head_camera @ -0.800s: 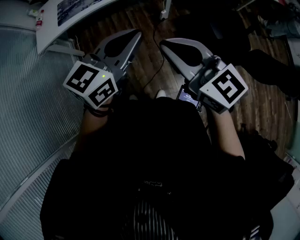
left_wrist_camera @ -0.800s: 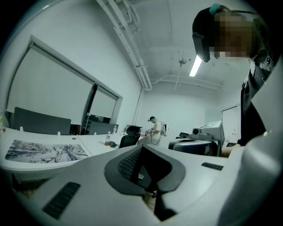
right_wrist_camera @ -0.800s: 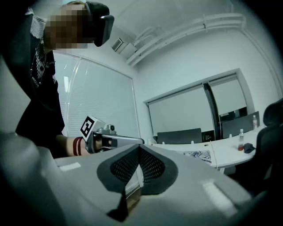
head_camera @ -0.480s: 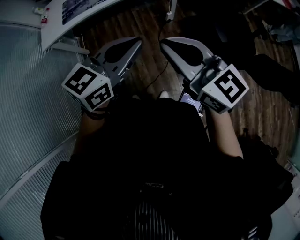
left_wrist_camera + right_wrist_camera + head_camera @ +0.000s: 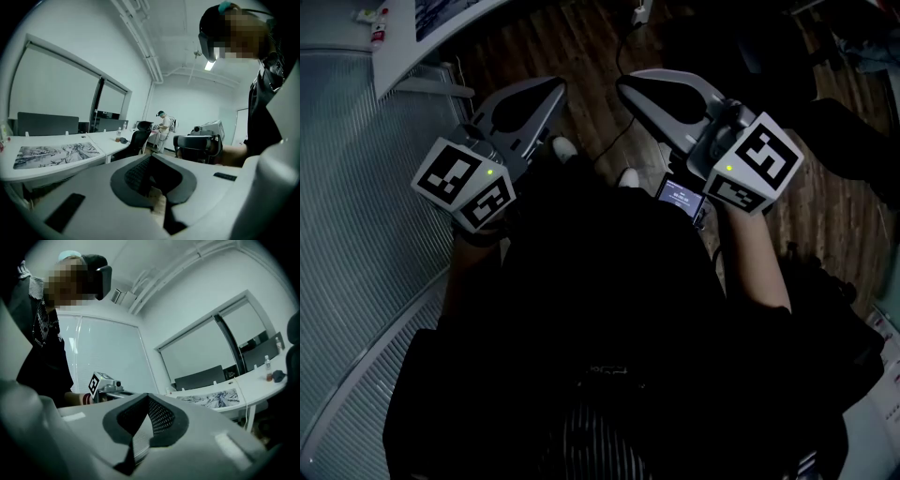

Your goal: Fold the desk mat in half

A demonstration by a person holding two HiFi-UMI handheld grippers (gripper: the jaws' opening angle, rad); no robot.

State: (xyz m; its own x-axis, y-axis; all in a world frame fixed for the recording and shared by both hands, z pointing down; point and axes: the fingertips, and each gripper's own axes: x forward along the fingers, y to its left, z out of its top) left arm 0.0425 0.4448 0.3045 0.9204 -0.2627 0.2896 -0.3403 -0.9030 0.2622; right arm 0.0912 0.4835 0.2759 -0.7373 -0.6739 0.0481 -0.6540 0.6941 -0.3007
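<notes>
Status: fold not begun. The desk mat (image 5: pixel 56 153) lies flat and fully open, printed side up, close to the front edge of the white desk (image 5: pixel 112 144). Both tools are held in front of the person's body above the wooden floor (image 5: pixel 591 47), well apart from the desk.

Left gripper (image 5: pixel 551 87): jaws together, nothing between them. Right gripper (image 5: pixel 625 86): jaws together too, empty.

Step in hand (my reading): approach and first grasp.

Notes for doing it well:
- Close in on the desk and open both jaws before they reach the mat.
- Take the two corners of one short edge, one per gripper. The mat sits flush, so a lower jaw probably has to slide under the edge first (thin and likely limp, judging by how flat it lies).
- Lift both corners evenly, carry them over to the opposite short edge, and line up the corners before release.
- Risks: an uneven lift gives a skewed crease, and pulling toward the body could drag the mat off the front edge.
</notes>
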